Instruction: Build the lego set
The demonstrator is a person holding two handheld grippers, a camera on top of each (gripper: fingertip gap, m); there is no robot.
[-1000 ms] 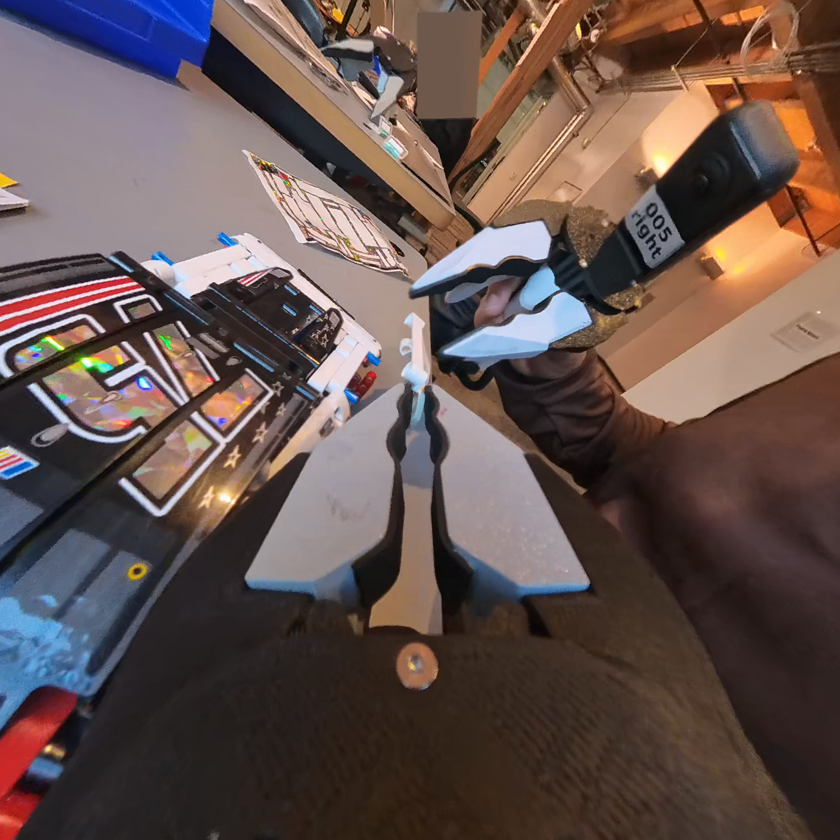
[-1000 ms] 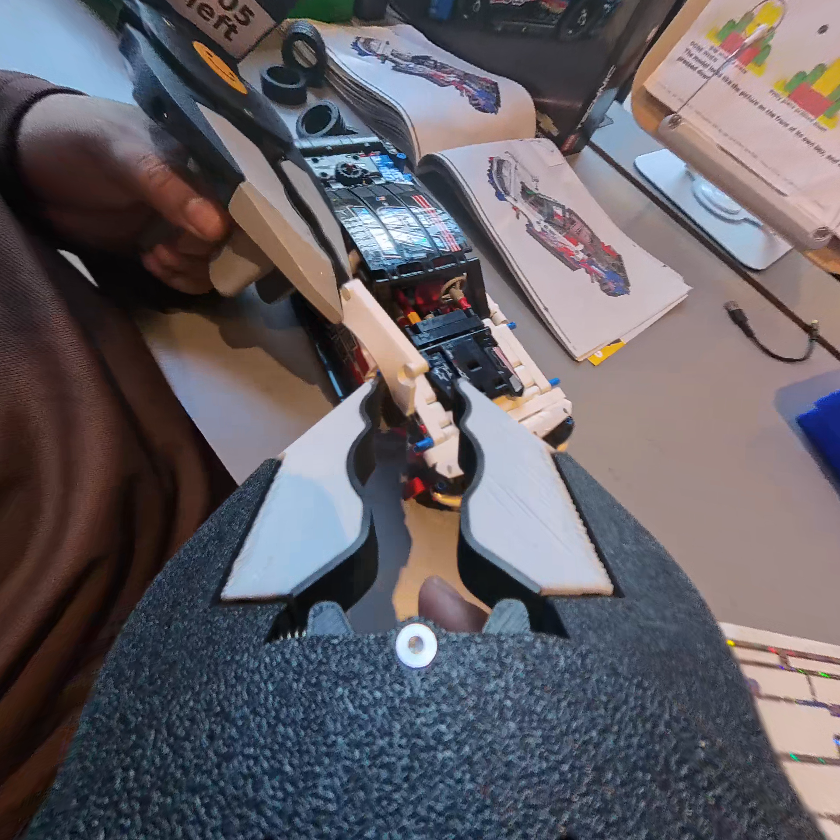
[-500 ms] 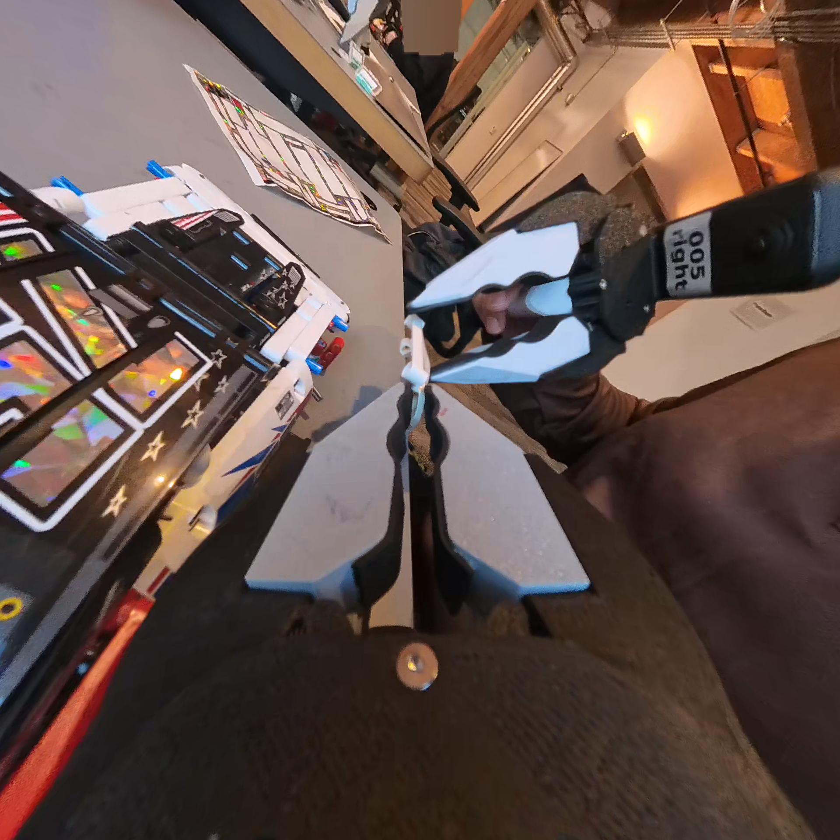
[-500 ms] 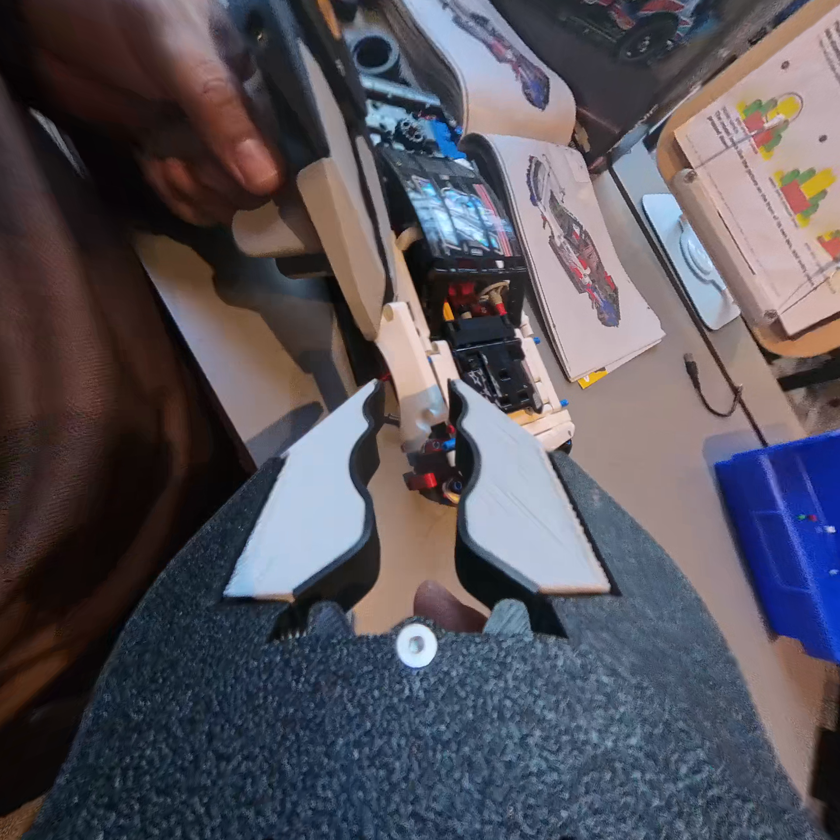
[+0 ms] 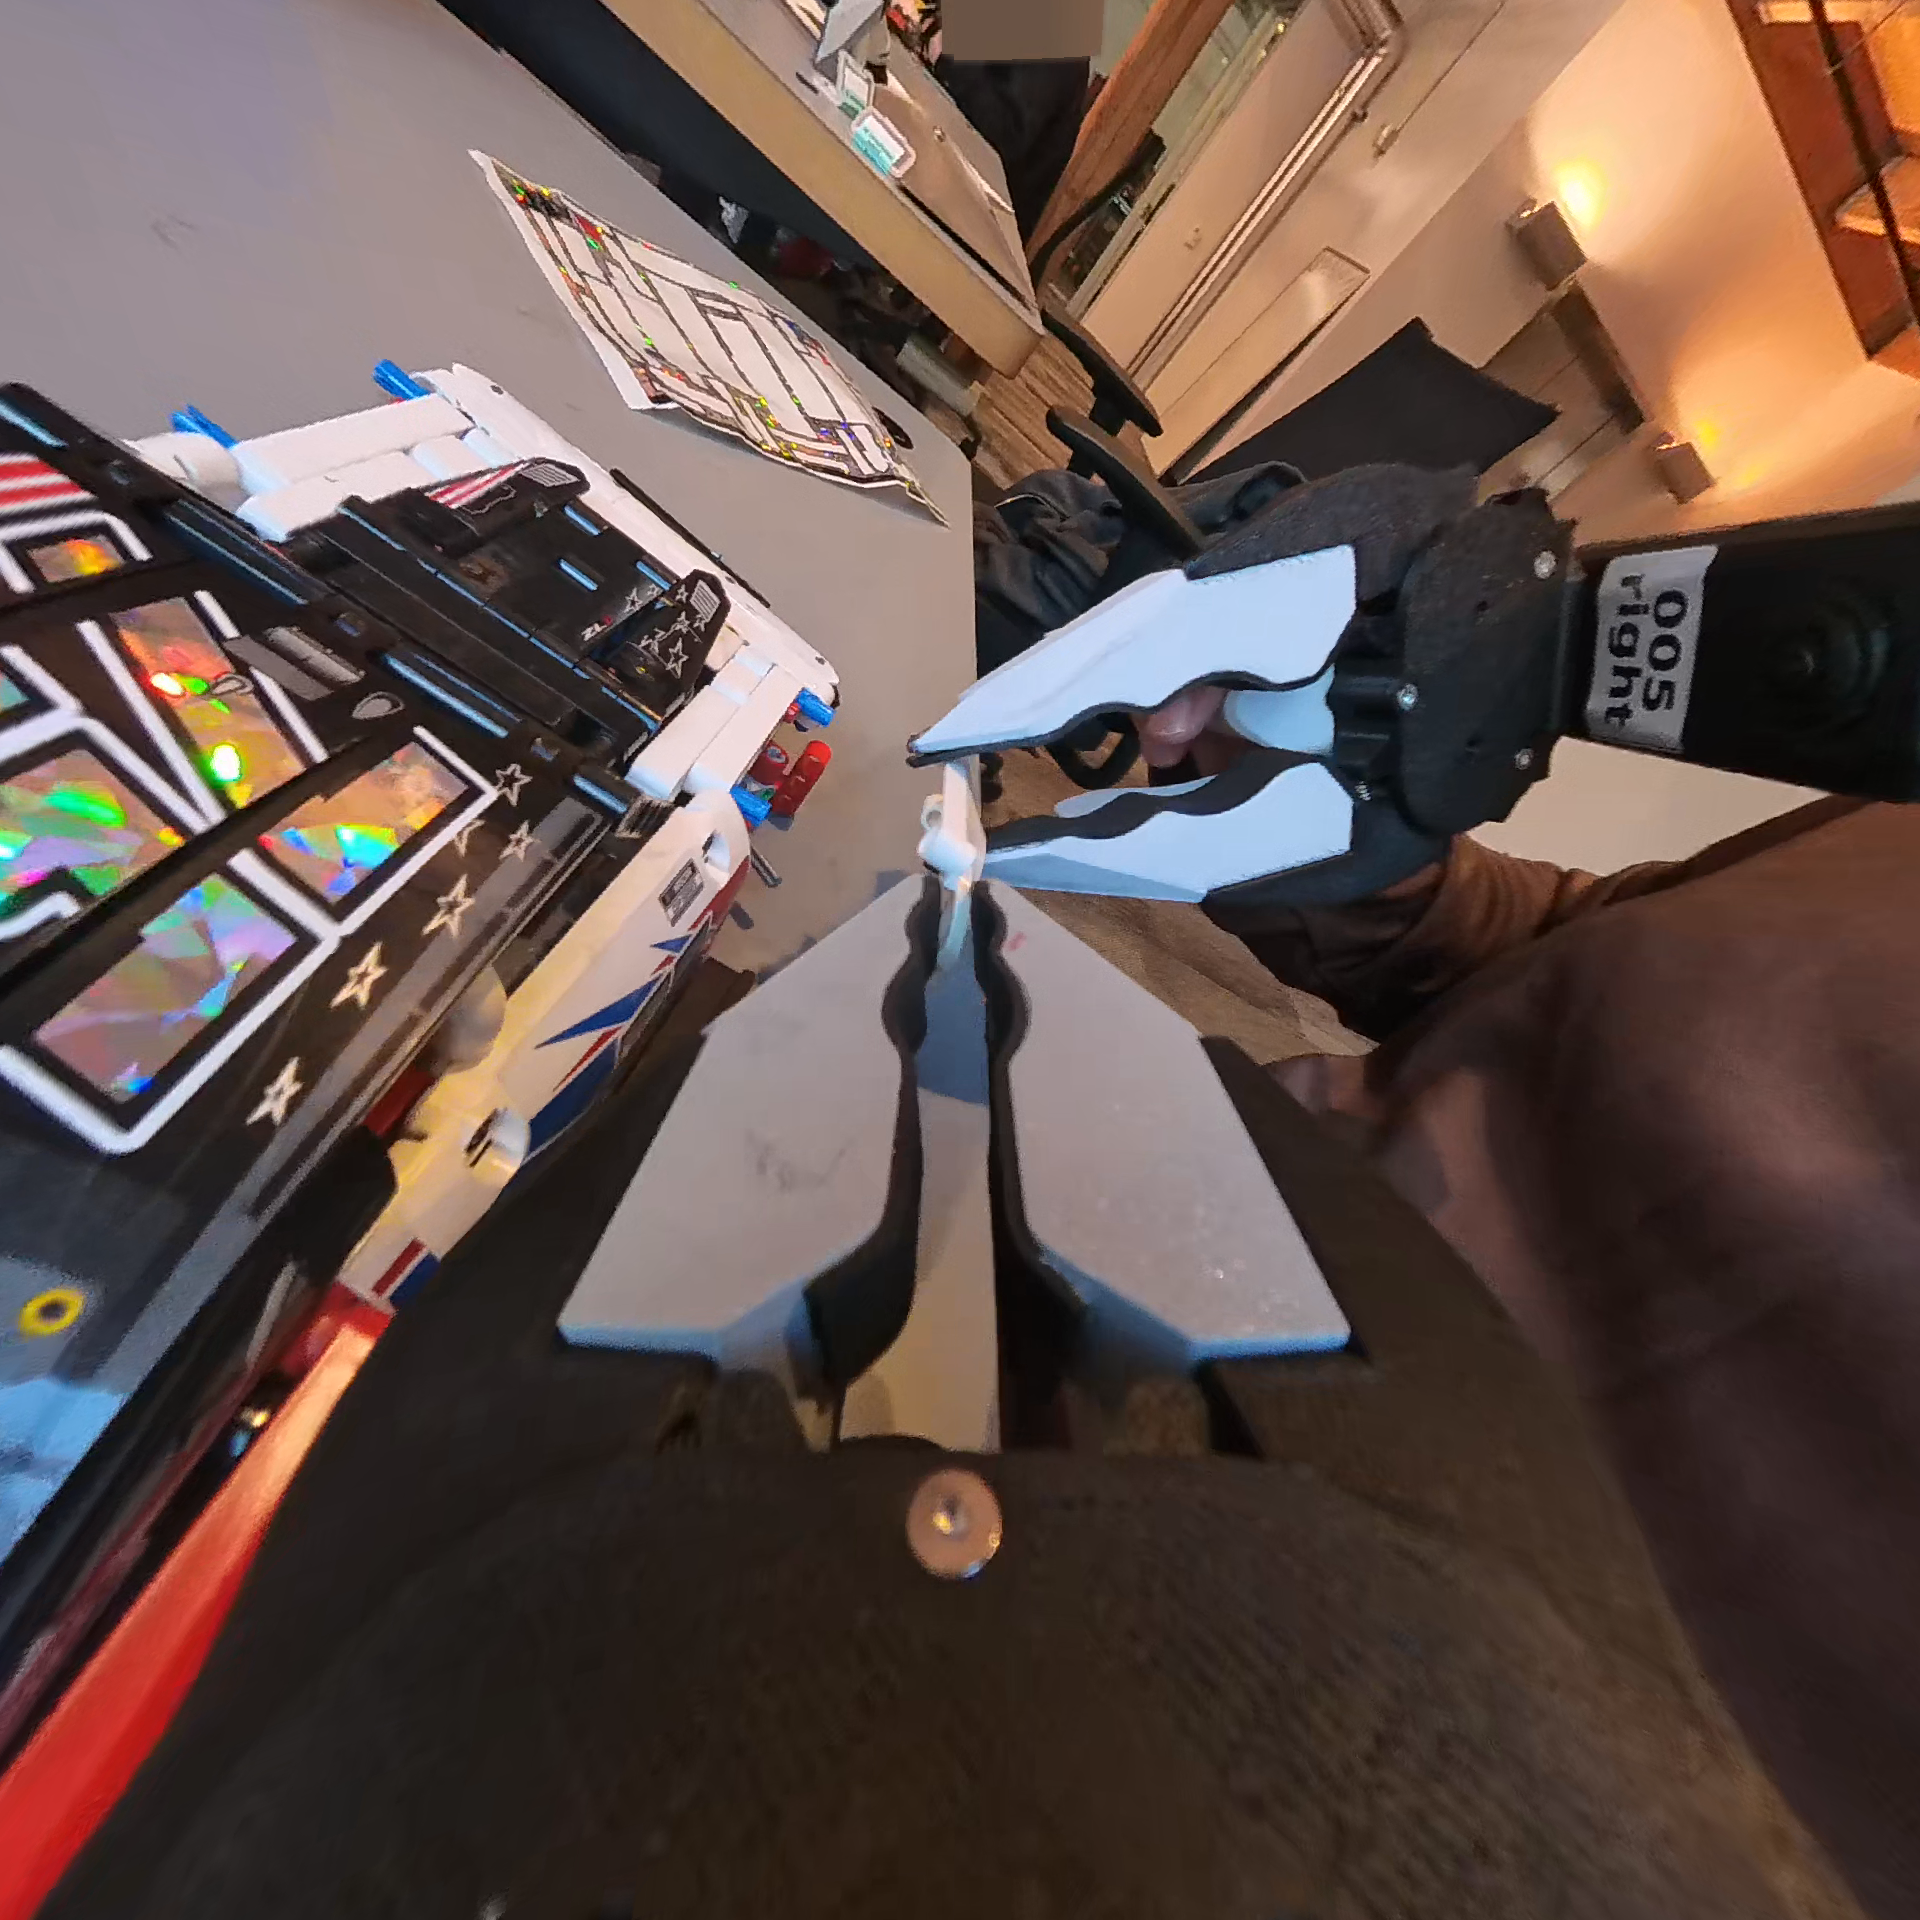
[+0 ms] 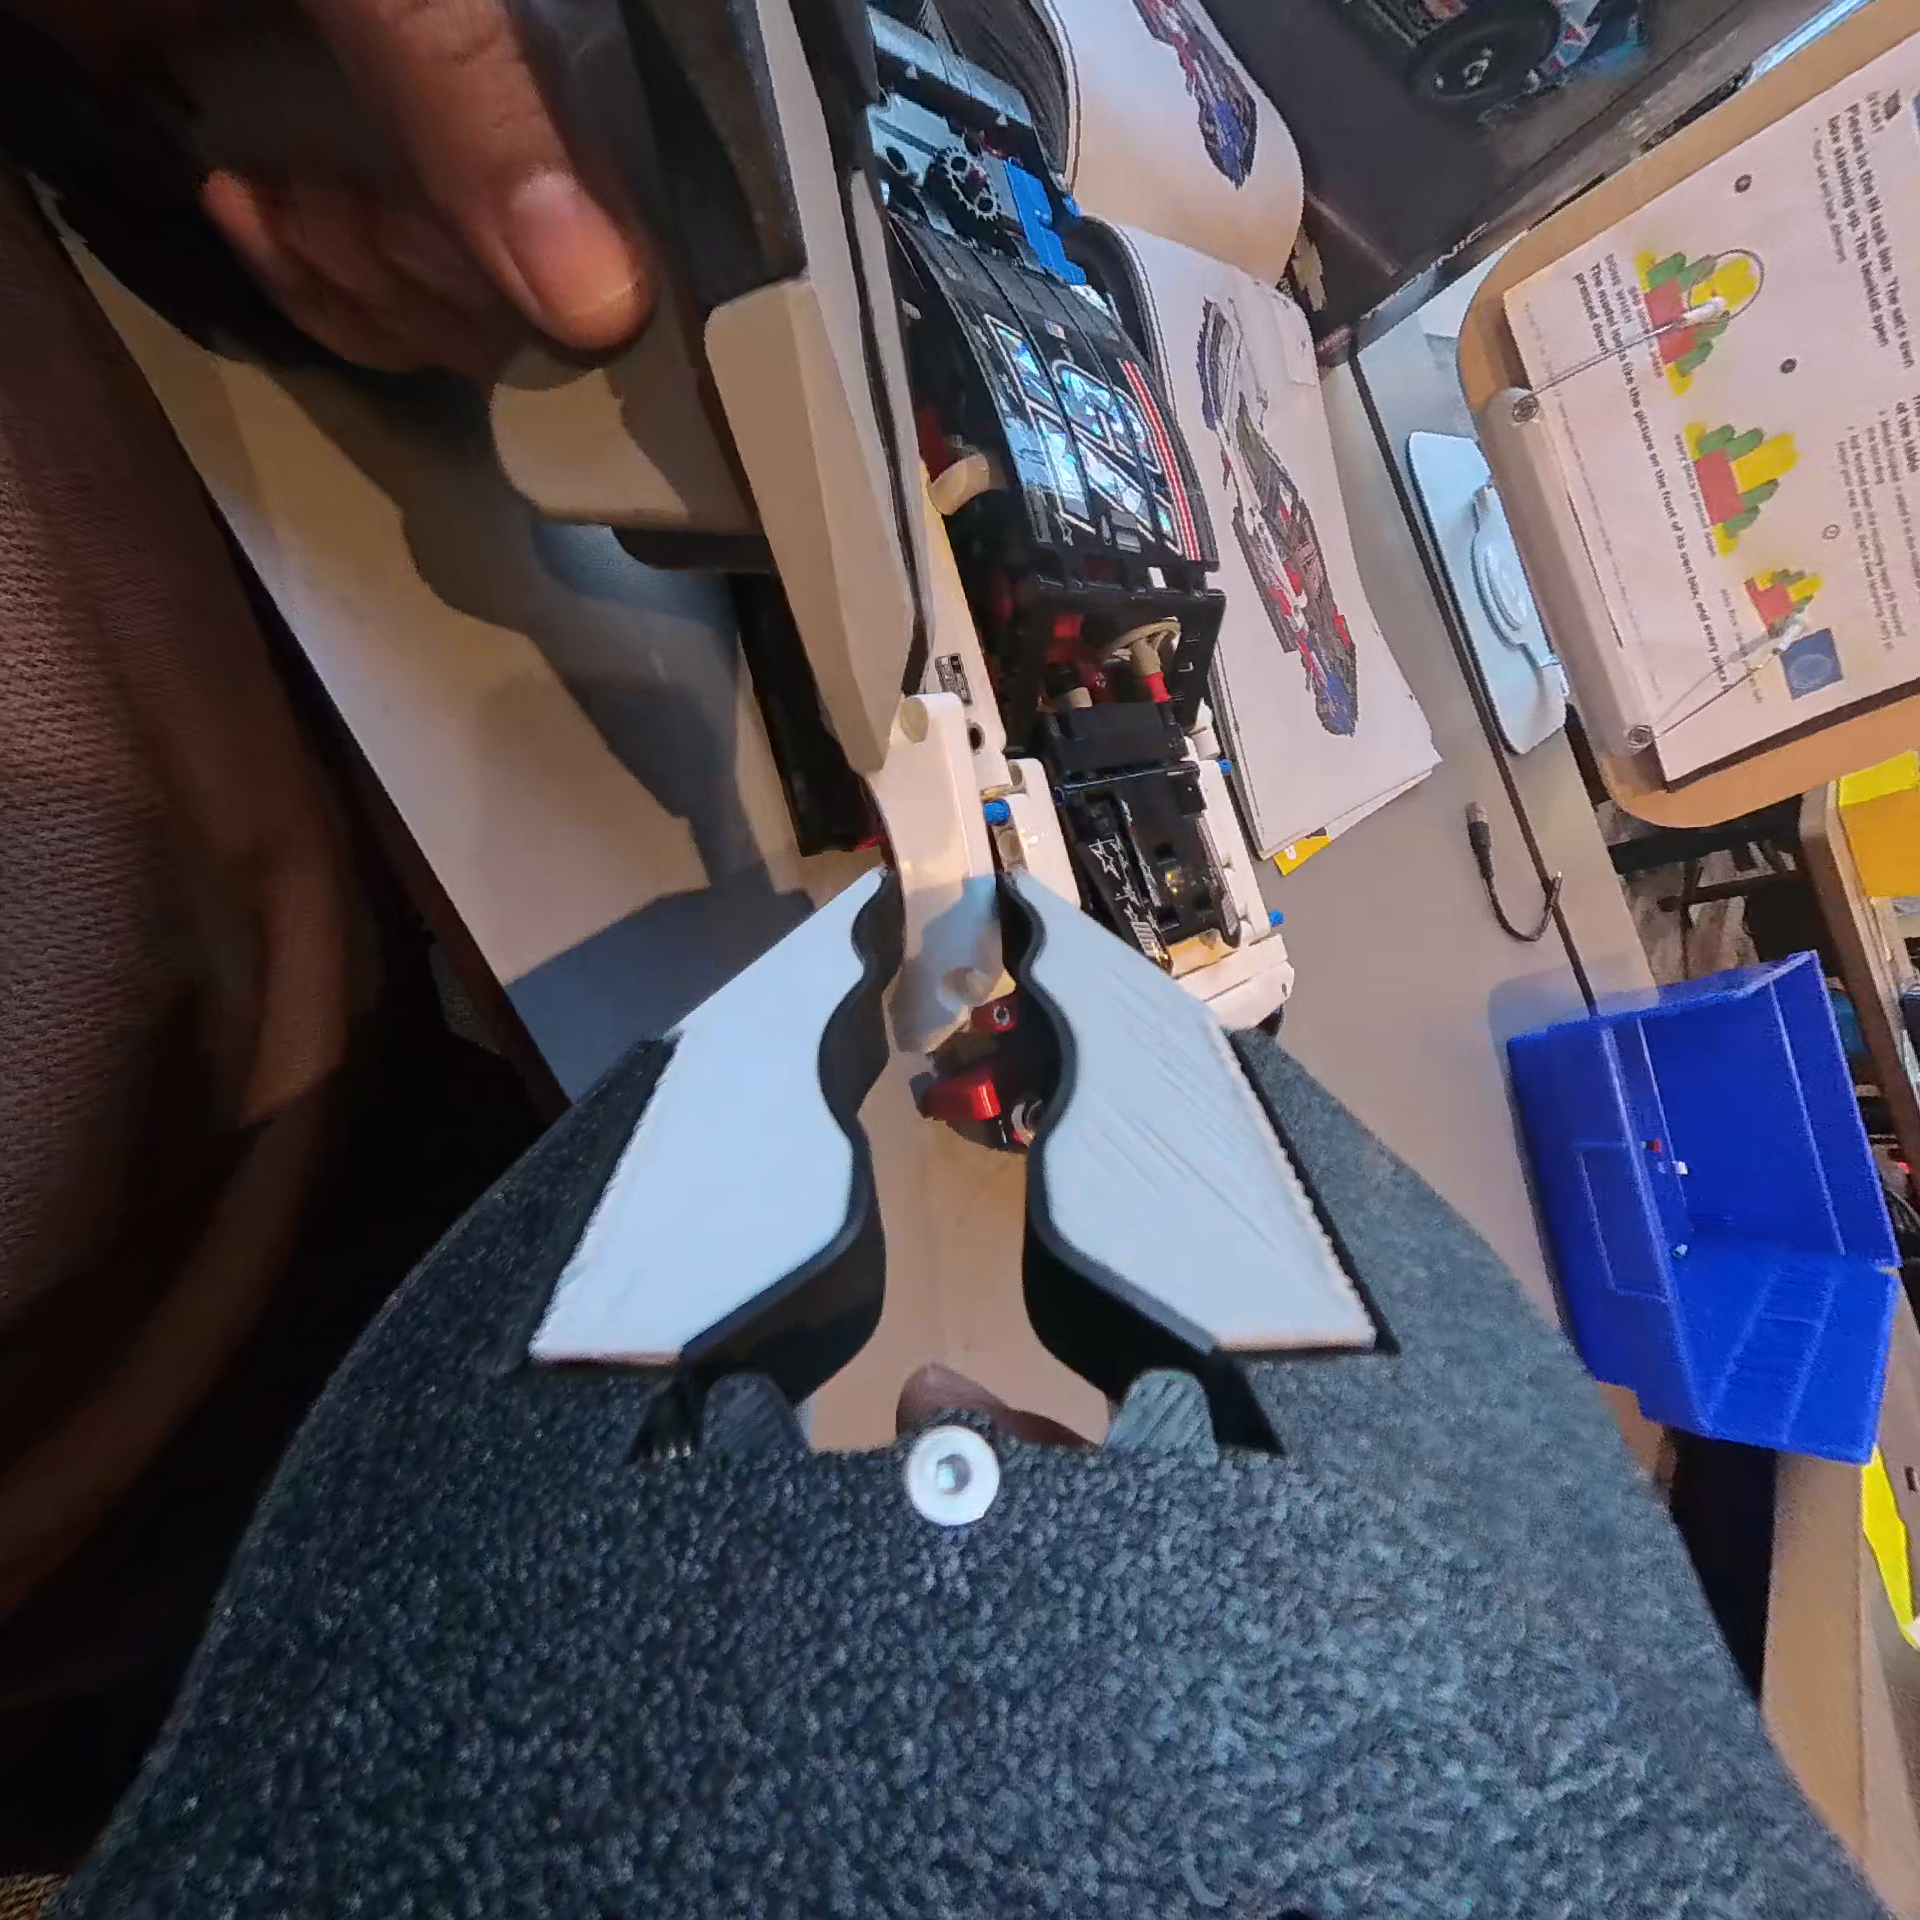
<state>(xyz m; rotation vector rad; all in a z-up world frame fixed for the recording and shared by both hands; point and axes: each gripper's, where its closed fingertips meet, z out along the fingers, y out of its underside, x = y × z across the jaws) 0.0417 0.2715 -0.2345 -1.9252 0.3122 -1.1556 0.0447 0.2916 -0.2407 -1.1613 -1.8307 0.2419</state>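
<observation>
The black, white and red lego car [image 5: 364,779] with shiny stickers lies on the grey table, left of both grippers; it also shows in the right wrist view [image 6: 1091,520]. My left gripper [image 5: 951,894] is shut on a narrow white lego panel [image 5: 951,821] and holds it in the air by the car's white end. My right gripper [image 6: 943,883] comes in from the opposite side, its jaws closed onto the other end of the same panel [image 6: 940,831]. It shows in the left wrist view [image 5: 951,795]. The left gripper shows in the right wrist view [image 6: 883,727].
A sticker sheet [image 5: 717,332] lies on the table beyond the car. An open instruction booklet [image 6: 1299,540] lies beside the car. A blue bin [image 6: 1714,1195], a cable [image 6: 1507,873] and a board with a printed sheet [image 6: 1714,364] are to the right. The table edge [image 5: 966,623] is close.
My right gripper has moved in onto the white panel and its jaws have narrowed from wide open to closed on it. Both views have swung as the grippers tilted.
</observation>
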